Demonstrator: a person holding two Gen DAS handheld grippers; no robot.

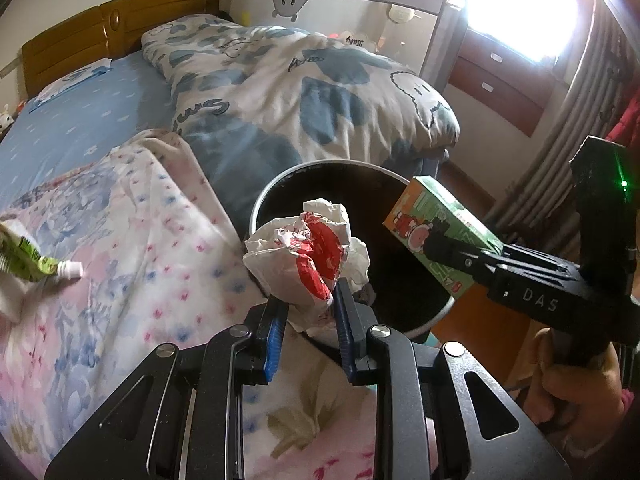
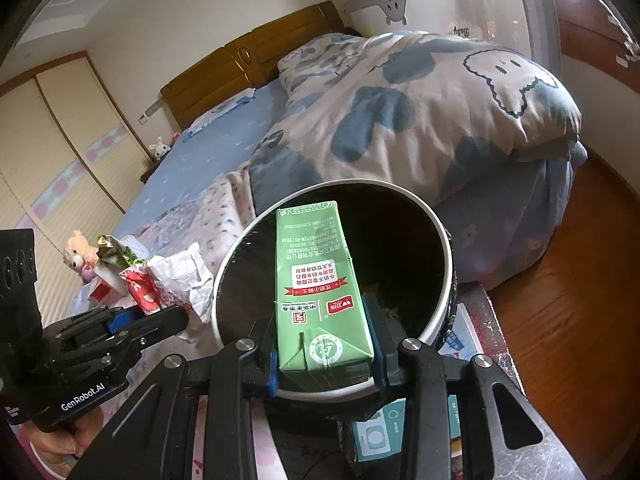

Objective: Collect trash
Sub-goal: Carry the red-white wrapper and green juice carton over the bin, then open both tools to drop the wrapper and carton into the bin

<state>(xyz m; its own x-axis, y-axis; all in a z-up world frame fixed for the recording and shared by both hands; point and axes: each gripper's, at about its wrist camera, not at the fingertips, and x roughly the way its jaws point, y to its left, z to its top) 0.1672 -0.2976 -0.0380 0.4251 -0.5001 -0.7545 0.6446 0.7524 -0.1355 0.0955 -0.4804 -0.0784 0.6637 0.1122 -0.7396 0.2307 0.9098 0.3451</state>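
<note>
Holding both loads over the bin (image 2: 440, 240): left gripper (image 1: 306, 308) pinches the wrapper (image 1: 308, 248), right gripper (image 2: 324, 356) the carton (image 2: 320, 280); neither dropped yet, and a tube (image 1: 24, 260) remains at the bed's edge.

bed w/ duvet (image 1: 304, 84), wardrobe (image 2: 52, 152), teddy (image 2: 78, 254)
</note>
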